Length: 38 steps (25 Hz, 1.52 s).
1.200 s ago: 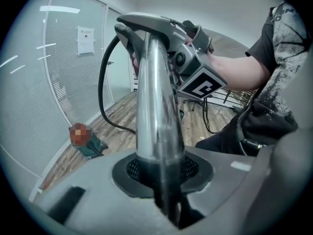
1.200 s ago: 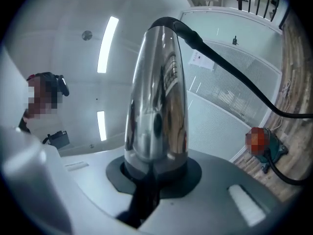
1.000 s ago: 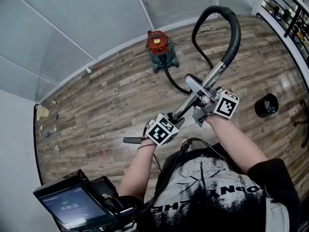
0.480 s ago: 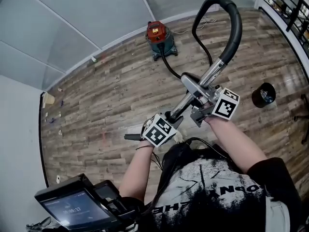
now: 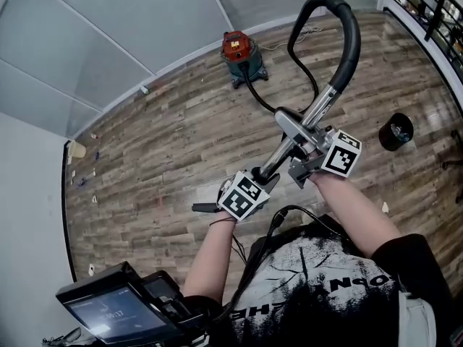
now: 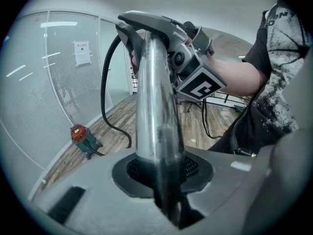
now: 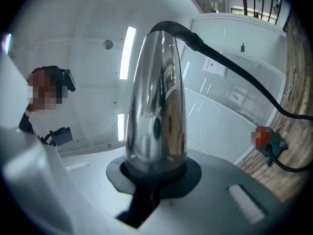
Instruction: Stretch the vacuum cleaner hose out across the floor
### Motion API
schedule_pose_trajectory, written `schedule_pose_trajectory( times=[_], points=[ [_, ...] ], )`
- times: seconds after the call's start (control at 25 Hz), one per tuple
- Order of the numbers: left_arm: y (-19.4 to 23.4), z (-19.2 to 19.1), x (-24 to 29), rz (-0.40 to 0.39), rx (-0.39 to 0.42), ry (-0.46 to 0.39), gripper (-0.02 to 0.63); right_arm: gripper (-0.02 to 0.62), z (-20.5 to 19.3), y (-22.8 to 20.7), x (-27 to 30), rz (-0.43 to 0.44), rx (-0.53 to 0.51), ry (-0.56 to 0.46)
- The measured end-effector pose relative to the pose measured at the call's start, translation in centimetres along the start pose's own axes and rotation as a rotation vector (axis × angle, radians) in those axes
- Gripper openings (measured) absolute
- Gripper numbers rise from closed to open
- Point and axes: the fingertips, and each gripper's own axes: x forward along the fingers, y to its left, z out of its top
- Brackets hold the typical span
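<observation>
You stood on a brown wood-plank floor [image 5: 166, 150] closed in by pale frosted partition panels [image 5: 108, 27], with a black railing [image 5: 427, 2] at the far right edge. Against the base of the panels sat the red-and-teal canister vacuum cleaner [image 5: 241, 55]. Its black flexible hose [image 5: 352, 42] ran from the canister over the planks, then rose in a tall arch and came down into the top of the chrome metal wand [image 5: 318, 110], which you held slanting in front of your chest. A round black bin [image 5: 396, 131] stood on the floor to your right.

Your right gripper [image 5: 305, 159] was clamped on the wand just below the grey handle [image 5: 289, 125], its jaws drawn in tight against the tube [image 7: 156, 106]. Your left gripper [image 5: 255, 179] gripped the same wand lower down, its jaws closed round the metal [image 6: 154, 106].

Compared with a second earlier, the canister and the bin sat higher in the head view, with more bare planking between you and the vacuum. Both grips were unchanged.
</observation>
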Motion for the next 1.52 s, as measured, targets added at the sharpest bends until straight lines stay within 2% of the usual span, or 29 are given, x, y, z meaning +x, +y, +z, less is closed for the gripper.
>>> schedule_pose_trajectory(
  times=[0.12,0.4,0.84,1.12,1.32,1.52],
  points=[
    [-2.5,-2.7,-2.6,-0.017,0.027,-0.027,0.091,0.049,-2.9,4.1,-0.5,-0.007,-0.032,-0.012],
    [-7.8,-8.8,-6.7,-0.089,0.106,-0.052,0.091,0.048,-9.1,10.0,-3.5,-0.068,-0.079,-0.088],
    [-9.1,-7.3,-8.9,-0.196,0.149,-0.066,0.091,0.049,-7.9,12.5,-2.9,-0.166,-0.141,-0.111],
    [-15.4,-8.2,-7.5,-0.154,0.167,-0.062,0.091,0.049,-8.7,16.0,-9.2,-0.124,-0.143,-0.130],
    [-23.7,-8.0,-6.4,-0.110,0.156,-0.053,0.091,0.049,-8.4,20.9,-16.1,-0.087,-0.129,-0.116],
    [-30.4,-7.4,-5.2,-0.061,0.107,-0.021,0.091,0.049,-7.9,23.9,-21.5,-0.068,-0.088,-0.075]
  ],
)
